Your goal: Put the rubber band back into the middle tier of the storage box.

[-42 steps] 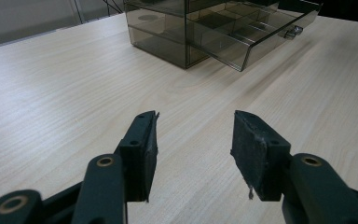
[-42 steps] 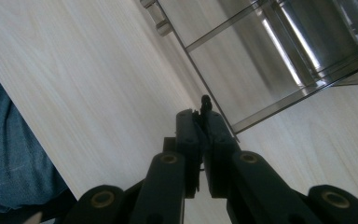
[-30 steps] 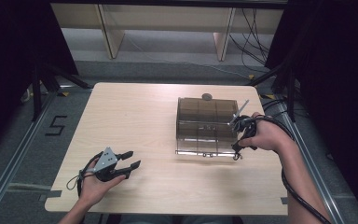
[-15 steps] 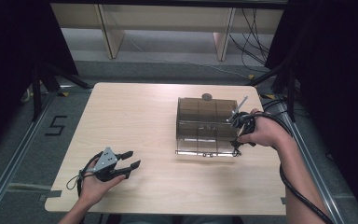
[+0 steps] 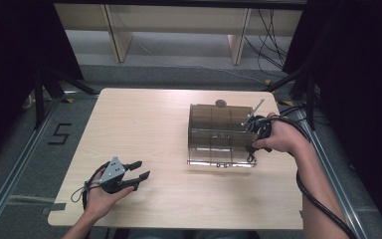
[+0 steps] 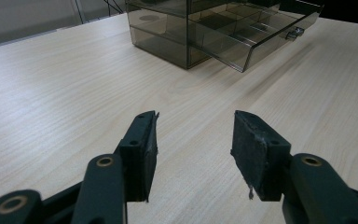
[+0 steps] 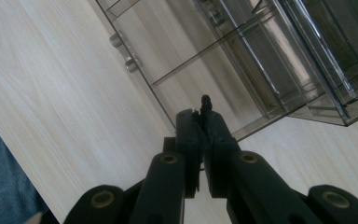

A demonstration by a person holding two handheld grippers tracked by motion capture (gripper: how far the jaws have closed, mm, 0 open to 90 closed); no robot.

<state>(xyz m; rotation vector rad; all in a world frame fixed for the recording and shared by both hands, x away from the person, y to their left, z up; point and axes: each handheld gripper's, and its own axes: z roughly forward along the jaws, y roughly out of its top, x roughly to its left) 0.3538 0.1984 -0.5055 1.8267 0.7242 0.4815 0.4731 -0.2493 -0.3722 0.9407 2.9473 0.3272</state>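
1. right gripper (image 5: 254, 141) sits at the right end of the smoky plastic drawer box (image 5: 219, 129); jaws pressed together, nothing visible between them. in the right gripper view the closed tips (image 7: 204, 108) lie at the side wall of the pulled-out drawer (image 7: 200, 56), near its front corner; whether they touch it i cannot tell.
2. the drawer juts out of the box toward the person's side; its front panel with the small handle (image 7: 123, 52) lies ahead and to the left of the right gripper's tips.
3. the drawer's long axis runs across the table, at a right angle to its slide direction. judgement: the coming move turns on that slide line, in or out along the box.
4. left gripper (image 5: 135, 173) rests low on the table (image 5: 144, 119) at the near left, jaws apart and empty (image 6: 193, 140). from it the box lies well ahead and to the right, bare wood between.
5. right hand is much the nearer to the drawer; the left is well apart from it.
6. room: open tabletop in front of the drawer's face, toward the person. the right table edge is near the right hand (image 5: 281, 139); a small round thing (image 5: 220, 103) sits at the box's far side, out of the way.
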